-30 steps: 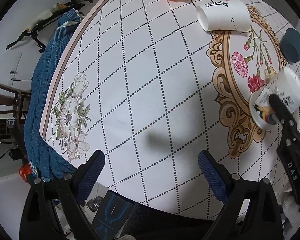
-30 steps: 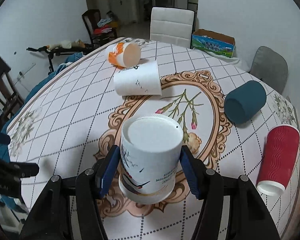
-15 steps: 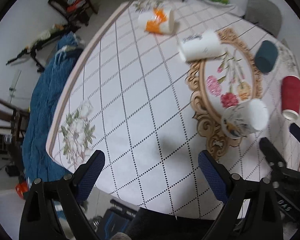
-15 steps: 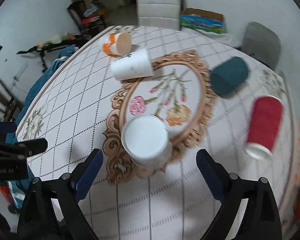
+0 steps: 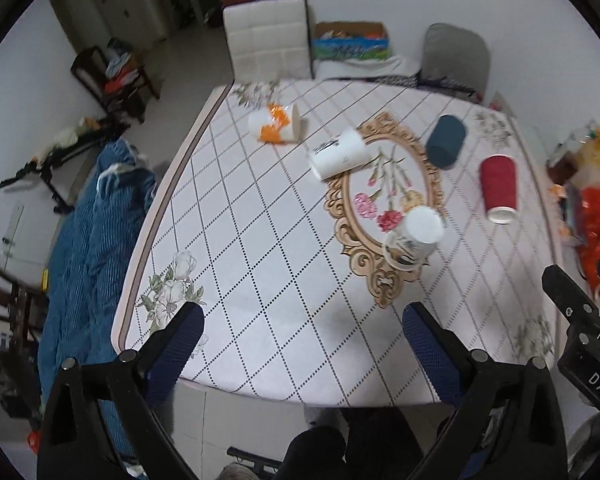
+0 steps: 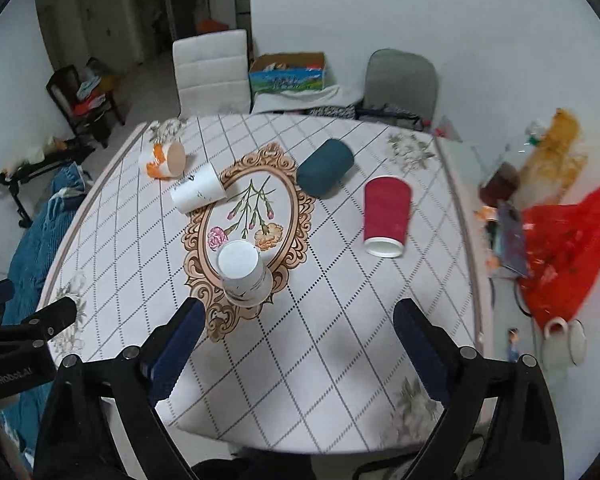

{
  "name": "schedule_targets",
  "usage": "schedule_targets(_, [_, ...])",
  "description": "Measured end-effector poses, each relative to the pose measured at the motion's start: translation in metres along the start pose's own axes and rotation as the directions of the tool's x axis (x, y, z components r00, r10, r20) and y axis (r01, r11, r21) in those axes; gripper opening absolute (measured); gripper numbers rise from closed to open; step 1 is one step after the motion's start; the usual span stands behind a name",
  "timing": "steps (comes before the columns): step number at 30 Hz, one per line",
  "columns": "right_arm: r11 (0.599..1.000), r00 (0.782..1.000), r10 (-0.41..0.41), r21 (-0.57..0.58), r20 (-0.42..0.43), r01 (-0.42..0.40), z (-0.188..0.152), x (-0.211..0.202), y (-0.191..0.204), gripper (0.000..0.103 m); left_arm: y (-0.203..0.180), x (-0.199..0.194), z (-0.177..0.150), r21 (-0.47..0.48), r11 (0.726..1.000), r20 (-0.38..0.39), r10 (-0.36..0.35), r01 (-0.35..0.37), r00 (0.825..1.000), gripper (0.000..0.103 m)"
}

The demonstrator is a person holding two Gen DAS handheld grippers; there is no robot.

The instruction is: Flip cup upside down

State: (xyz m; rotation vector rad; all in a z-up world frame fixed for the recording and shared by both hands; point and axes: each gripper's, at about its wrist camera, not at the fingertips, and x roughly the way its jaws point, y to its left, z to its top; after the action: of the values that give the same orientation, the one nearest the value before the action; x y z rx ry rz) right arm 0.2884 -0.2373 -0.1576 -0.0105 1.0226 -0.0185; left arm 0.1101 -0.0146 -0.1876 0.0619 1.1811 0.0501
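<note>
A white paper cup with a bird print (image 6: 244, 276) stands upside down, base up, on the near edge of the ornate oval frame printed on the tablecloth; it also shows in the left wrist view (image 5: 414, 238). My right gripper (image 6: 296, 344) is open and empty, drawn back above the table's near edge, apart from the cup. My left gripper (image 5: 302, 340) is open and empty, high above the near left edge of the table.
Other cups lie on their sides on the table (image 6: 340, 320): a red one (image 6: 386, 216), a dark teal one (image 6: 326, 168), a plain white one (image 6: 198, 194) and an orange-and-white one (image 6: 162, 158). Chairs stand behind. Clutter and a red bag (image 6: 572, 248) lie right.
My right gripper opened and let go of the bird-print cup, which now stands upside down on the table. Both grippers have pulled back and up from the table.
</note>
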Motion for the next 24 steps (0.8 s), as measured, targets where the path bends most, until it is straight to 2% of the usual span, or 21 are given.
schedule_targets(6, [1.000,0.998,-0.016,0.013,0.057,0.015,-0.018,-0.078,0.002,0.097,0.003,-0.054,-0.017,0.038,0.999,0.072,-0.028,0.025,0.997,0.102])
schedule_targets(12, [0.999,0.993,-0.030,0.033,0.117,0.026,-0.031,-0.149,-0.005,0.097,0.010,-0.114,-0.030,0.038,0.999,0.165,-0.037,0.031,0.986,0.102])
schedule_targets(15, [0.999,0.989,-0.029,0.039,0.143,0.024,-0.037,-0.177,-0.009,0.100,0.013,-0.137,-0.038,0.031,0.999,0.192,-0.041,0.036,0.981,0.102])
schedule_targets(24, [1.000,0.983,-0.009,0.030,0.181,0.004,-0.052,-0.252,-0.019,0.100,0.017,-0.186,-0.059,-0.003,0.998,0.221,-0.063,0.066,0.973,0.102])
